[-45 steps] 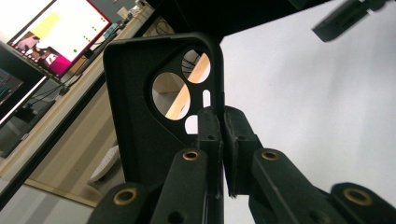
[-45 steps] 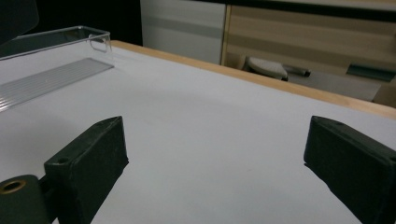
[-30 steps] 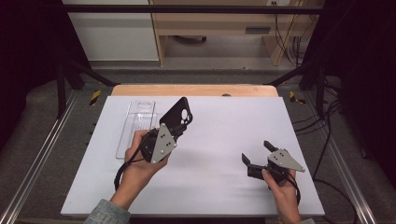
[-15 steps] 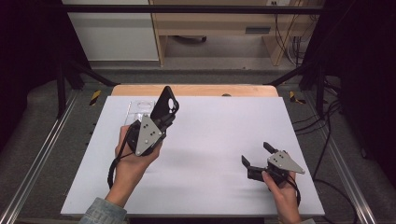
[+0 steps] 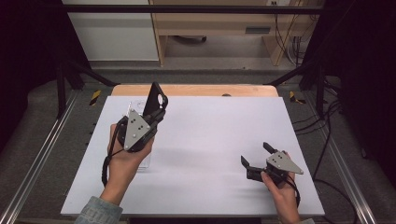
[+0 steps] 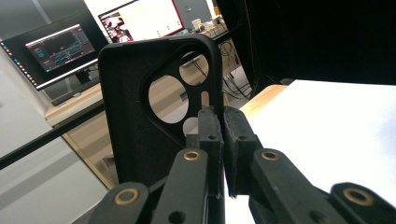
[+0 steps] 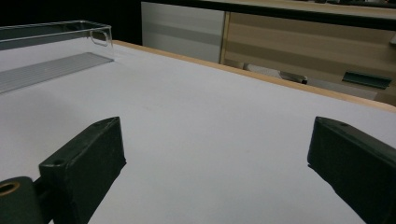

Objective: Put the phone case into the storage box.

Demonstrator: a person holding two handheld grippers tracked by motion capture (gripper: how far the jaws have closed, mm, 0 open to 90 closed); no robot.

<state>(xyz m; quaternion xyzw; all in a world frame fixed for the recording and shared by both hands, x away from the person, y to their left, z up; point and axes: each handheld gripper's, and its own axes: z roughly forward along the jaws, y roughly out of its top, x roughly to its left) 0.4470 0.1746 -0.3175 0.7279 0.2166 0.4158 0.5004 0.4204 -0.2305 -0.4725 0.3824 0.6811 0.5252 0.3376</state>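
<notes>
On white tabletop point(image 5: 205, 140), clear tray point(image 7: 56, 51), monitors point(image 6: 60, 46) behind

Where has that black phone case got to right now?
The black phone case is up off the table at the high view's left, pinched in the left gripper above the clear tray.

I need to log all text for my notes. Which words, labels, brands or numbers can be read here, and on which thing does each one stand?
No text can be read.
Black phone case: no brand or label visible.
Monitors behind it: content too blurred to read.
Clear tray: no markings.
</notes>
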